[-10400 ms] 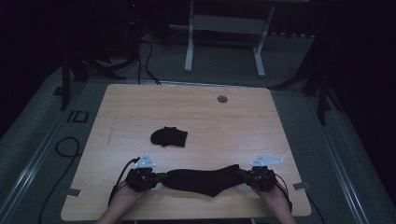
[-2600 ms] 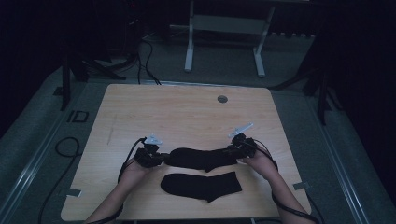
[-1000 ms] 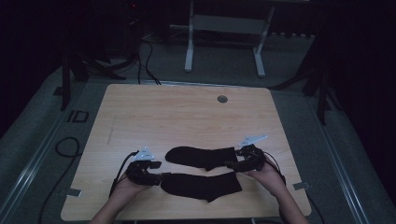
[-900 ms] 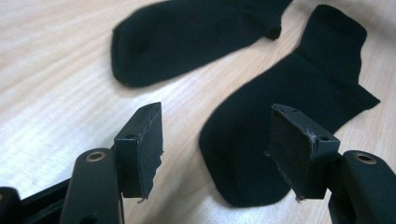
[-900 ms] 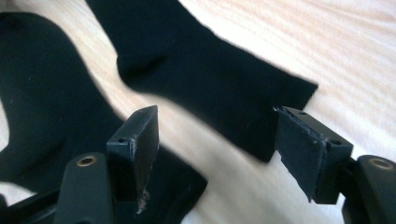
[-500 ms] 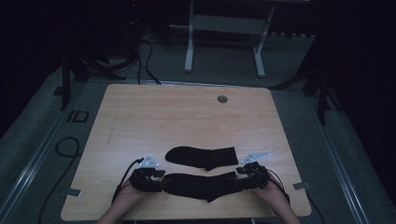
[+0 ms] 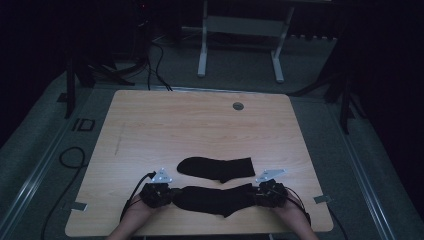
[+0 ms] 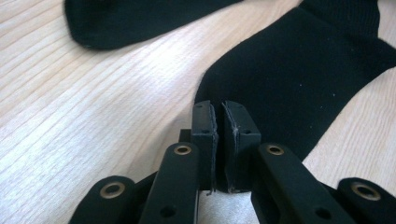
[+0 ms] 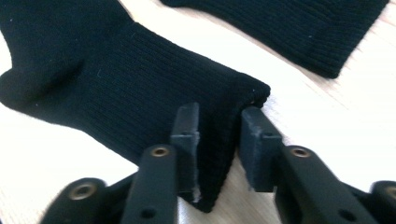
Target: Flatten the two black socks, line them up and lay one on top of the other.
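Lying flat near the table's front edge, the near sock (image 7: 215, 199) is stretched between both grippers. Left gripper (image 8: 218, 122) jaws pressed together on its toe end; right gripper (image 9: 218, 122) jaws narrowly apart with the cuff between them. Since half a second ago, both hands sit slightly lower, sock unchanged. Second sock (image 7: 217, 167) lies just behind it, apart. Wooden table (image 7: 165, 125) has a grommet (image 7: 238, 106) at the far edge; dark room, grey floor.
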`<state>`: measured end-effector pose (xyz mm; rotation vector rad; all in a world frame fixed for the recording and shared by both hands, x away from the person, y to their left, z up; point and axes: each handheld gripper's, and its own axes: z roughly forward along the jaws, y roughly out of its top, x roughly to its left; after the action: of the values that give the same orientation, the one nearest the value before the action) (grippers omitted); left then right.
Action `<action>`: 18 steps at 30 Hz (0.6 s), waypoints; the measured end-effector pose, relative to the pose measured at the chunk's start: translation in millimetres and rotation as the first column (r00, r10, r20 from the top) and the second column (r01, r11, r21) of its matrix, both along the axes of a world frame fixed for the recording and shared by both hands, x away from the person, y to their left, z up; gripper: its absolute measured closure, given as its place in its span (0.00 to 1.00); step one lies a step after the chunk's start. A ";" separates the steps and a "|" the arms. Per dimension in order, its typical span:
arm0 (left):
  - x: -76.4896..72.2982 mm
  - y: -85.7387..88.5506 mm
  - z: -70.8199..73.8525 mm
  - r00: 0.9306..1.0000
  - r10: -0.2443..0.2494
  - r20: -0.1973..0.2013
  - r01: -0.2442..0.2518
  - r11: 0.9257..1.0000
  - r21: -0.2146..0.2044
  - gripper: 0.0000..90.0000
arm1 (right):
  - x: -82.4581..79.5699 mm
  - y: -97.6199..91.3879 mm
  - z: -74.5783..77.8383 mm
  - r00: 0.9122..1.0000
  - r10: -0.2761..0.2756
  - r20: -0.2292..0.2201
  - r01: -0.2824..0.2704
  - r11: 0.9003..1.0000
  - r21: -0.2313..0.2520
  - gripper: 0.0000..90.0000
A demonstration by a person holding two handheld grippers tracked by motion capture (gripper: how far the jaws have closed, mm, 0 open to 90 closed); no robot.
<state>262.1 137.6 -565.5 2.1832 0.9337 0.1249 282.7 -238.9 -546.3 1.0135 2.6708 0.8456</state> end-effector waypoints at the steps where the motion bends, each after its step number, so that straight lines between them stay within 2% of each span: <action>1: -0.2 -0.6 0.3 1.000 -0.003 0.001 0.003 1.000 0.004 0.94 | -0.4 0.4 0.1 1.000 0.002 0.000 -0.002 1.000 -0.003 0.82; 4: -0.5 -1.3 0.5 1.000 -0.001 -0.005 0.001 1.000 0.003 0.96 | -0.9 1.6 0.1 1.000 0.004 -0.010 -0.004 1.000 0.003 0.90; 7: -1.0 -2.4 1.0 1.000 -0.005 -0.007 0.005 1.000 0.005 0.96 | -2.2 3.7 0.5 1.000 0.008 -0.007 -0.008 1.000 -0.004 0.93; 12: -0.8 -1.6 3.5 1.000 -0.010 -0.014 0.010 1.000 -0.006 0.97 | -3.6 5.0 5.5 1.000 0.021 -0.012 -0.022 1.000 -0.009 0.94; 18: -1.7 1.4 15.0 1.000 -0.008 0.015 0.009 1.000 -0.026 0.97 | -5.1 4.1 21.3 1.000 0.023 0.013 -0.024 0.999 0.033 0.95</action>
<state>260.3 139.0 -550.6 2.1598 0.9131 0.1238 277.5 -234.8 -525.1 0.9828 2.6720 0.9012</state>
